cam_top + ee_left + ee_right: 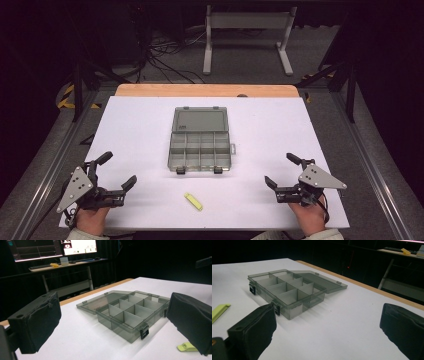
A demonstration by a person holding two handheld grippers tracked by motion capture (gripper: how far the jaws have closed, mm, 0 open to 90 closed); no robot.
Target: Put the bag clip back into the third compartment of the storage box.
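A: Start at the left hand-held gripper (116, 171). Its jaws stand wide apart and hold nothing, and it rests on the worktop (140, 130) well to the near left of the organiser box (200, 140). The right hand-held gripper (282, 170) is the same: jaws spread wide, empty, well to the near right of the box.

B: And the things they would go for?

A: The box sits at the middle of the worktop with its lid (200, 120) laid flat open on the far side and its compartments bare. A small yellow-green clip (193, 201) lies just in front of the box, nearer the person, between the two grippers.

B: What could go wrong?

A: I judge the clip the tricky part. It lies flat and thin, so jaws closing on it could skid over it or flick it across the smooth surface. The box looks light, so a nudge against its front latches (144, 331) could slide it. The partitions are narrow, so a clip let go carelessly might land across a divider.

B: The surroundings?

A: The worktop is white with a wooden strip (207, 90) along the edge beyond the box. Farther behind it are a grey floor, loose cables, a pale desk frame (247, 37), and lit monitors (52, 247) in a dark room.
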